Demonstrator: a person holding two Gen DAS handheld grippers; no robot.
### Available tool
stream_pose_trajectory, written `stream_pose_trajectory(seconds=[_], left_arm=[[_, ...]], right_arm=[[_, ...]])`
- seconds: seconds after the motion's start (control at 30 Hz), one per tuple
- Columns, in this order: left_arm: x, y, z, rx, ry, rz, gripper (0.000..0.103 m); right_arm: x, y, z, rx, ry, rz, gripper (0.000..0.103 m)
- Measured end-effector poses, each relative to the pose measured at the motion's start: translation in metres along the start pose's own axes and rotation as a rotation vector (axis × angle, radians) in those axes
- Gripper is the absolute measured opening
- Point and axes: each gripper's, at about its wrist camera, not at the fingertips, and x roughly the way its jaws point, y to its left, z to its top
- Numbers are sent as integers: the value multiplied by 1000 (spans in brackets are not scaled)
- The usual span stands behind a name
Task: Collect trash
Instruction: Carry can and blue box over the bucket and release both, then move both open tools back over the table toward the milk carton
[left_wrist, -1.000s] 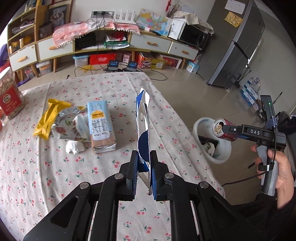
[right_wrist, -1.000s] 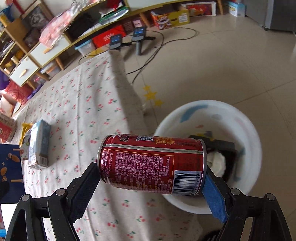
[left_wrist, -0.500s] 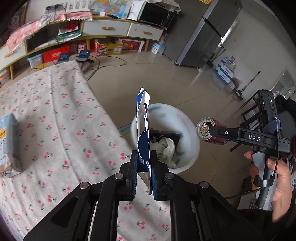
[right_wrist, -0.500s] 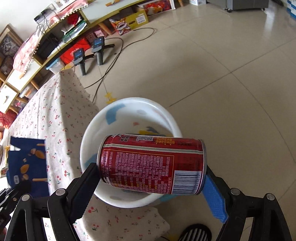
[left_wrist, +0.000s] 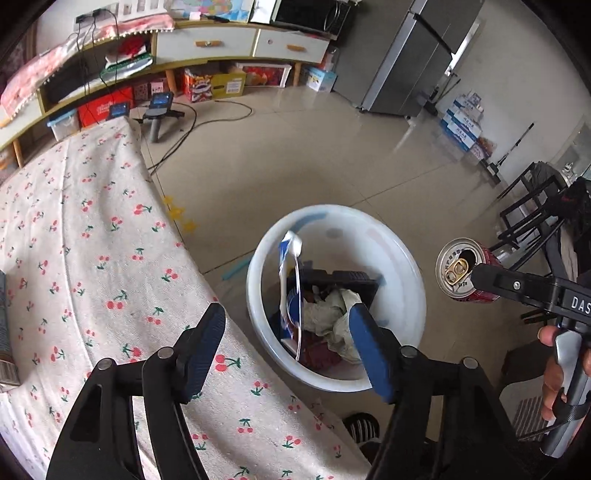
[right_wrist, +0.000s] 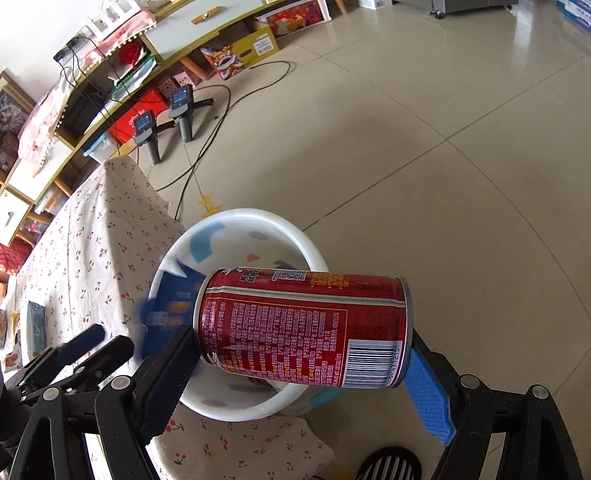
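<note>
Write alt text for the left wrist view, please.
The open left gripper has just released a blue and white wrapper into a white bin beside the cherry-print table. At right, the right gripper holds a red can.

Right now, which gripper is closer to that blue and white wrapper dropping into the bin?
Left. The left gripper is open right above the wrapper, which is falling clear of it into the bin. The right gripper, off to one side, holds a can.

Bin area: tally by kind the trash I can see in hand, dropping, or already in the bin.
Cans: 1, red can in right gripper
Blue packets: 1, packet dropping into bin
Crumpled paper: 1, paper in bin
Total: 3
</note>
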Motion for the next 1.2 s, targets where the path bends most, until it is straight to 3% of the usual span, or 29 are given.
stream_pose_trajectory(seconds=[0.07, 0.13, 0.27, 0.53, 0.6, 0.63, 1.2], left_arm=[[-7, 6, -2, -5, -1, 8, 75], [-13, 12, -6, 5, -6, 31, 86], [-29, 30, -13, 12, -19, 70, 87], [-68, 66, -37, 43, -44, 128, 99], [-78, 76, -43, 49, -50, 140, 102], [-83, 81, -46, 51, -51, 150, 102], [-152, 176, -81, -50, -70, 277, 102]], right_arm=[[0, 0, 1, 4, -1, 2, 88], [1, 2, 2, 5, -2, 1, 88], [5, 6, 3, 2, 3, 1, 88], [15, 22, 6, 13, 14, 50, 88], [17, 25, 6, 23, 9, 77, 96], [16, 27, 7, 21, 2, 82, 100], [20, 93, 3, -107, 21, 48, 100]])
